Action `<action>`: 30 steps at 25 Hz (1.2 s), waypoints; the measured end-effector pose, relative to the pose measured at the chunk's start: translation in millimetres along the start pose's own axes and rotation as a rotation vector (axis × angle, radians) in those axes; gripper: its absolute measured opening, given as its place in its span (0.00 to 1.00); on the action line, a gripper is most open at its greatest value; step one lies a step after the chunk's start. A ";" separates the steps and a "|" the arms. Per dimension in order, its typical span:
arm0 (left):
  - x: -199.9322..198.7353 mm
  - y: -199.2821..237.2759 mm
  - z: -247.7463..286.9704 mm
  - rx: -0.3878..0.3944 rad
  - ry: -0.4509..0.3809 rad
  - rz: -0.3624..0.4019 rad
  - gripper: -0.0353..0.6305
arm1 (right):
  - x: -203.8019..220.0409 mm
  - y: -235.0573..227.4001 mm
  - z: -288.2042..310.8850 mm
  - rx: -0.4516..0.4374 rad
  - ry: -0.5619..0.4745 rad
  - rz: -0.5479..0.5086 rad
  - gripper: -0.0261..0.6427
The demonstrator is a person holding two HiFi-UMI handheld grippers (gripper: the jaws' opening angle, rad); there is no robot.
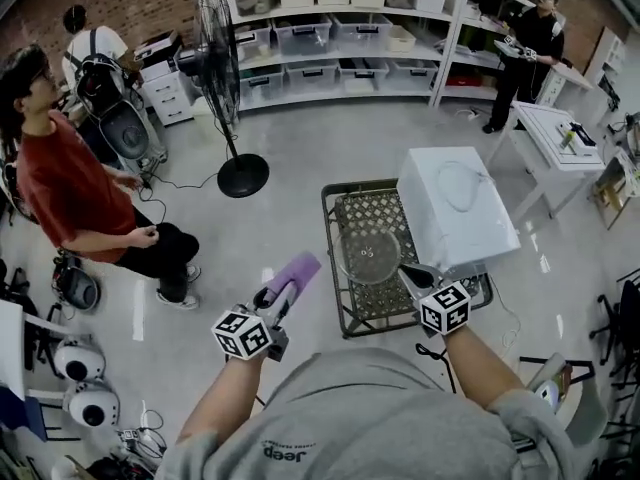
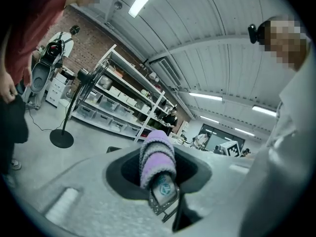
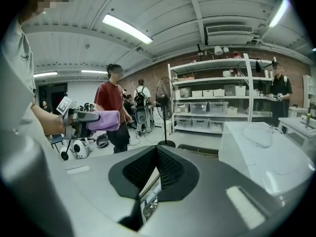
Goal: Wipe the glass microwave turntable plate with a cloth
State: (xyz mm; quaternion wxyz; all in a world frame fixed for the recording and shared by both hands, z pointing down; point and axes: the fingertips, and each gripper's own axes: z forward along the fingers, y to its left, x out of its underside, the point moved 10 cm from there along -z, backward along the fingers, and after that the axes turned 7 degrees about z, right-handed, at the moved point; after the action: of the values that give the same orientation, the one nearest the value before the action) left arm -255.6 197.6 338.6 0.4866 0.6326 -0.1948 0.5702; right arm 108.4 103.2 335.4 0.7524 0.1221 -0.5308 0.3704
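Note:
A clear round glass turntable plate (image 1: 368,253) hangs above the black mesh table (image 1: 345,268). My right gripper (image 1: 405,270) is shut on its near right rim. In the right gripper view the jaws (image 3: 155,181) close on the plate's thin edge (image 3: 149,197), seen edge-on. My left gripper (image 1: 283,290) is left of the plate and apart from it, shut on a rolled purple cloth (image 1: 296,270). That cloth (image 2: 157,157) sticks out past the left gripper (image 2: 160,184) in its own view. From the right gripper view the cloth (image 3: 103,120) shows at the left.
A white microwave (image 1: 455,208) stands on the table's right half, with a round clear outline on top (image 1: 460,185). A standing fan (image 1: 235,158) is at the back left. A person in a red shirt (image 1: 65,183) stands at the left. Shelves (image 1: 330,38) line the back wall.

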 end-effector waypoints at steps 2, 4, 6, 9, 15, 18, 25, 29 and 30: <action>-6.6 17.1 6.4 0.015 0.012 -0.008 0.21 | -5.4 -2.6 12.8 0.025 0.006 0.014 0.05; -9.5 29.3 12.5 0.024 0.024 -0.014 0.21 | -7.8 -6.6 20.7 0.042 0.012 0.026 0.05; -10.3 37.6 19.6 0.028 0.031 -0.020 0.21 | -8.0 -12.8 25.5 0.055 0.019 0.036 0.05; -13.2 48.8 32.1 0.027 0.041 -0.021 0.21 | -8.7 -23.9 36.8 0.061 0.033 0.049 0.05; -7.7 47.2 82.6 -0.007 0.063 -0.017 0.21 | -9.8 -68.0 61.4 -0.003 0.041 0.047 0.05; -6.0 34.1 100.5 -0.072 0.063 -0.025 0.21 | -6.9 -87.1 77.9 -0.076 0.059 0.042 0.05; 2.7 16.9 129.4 -0.166 0.065 -0.071 0.21 | 0.5 -112.1 98.2 -0.174 0.129 0.024 0.05; 13.4 36.4 132.5 -0.151 0.109 -0.089 0.21 | 27.0 -114.1 104.5 -0.130 0.183 0.067 0.05; 15.8 43.5 132.8 -0.136 0.124 -0.088 0.21 | 36.2 -111.3 105.8 -0.114 0.206 0.074 0.05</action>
State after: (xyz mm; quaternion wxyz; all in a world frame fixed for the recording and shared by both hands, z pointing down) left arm -215.5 71.7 386.6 0.5641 0.5696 -0.1744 0.5717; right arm 115.8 -19.8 433.9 0.7944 0.0209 -0.4752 0.3778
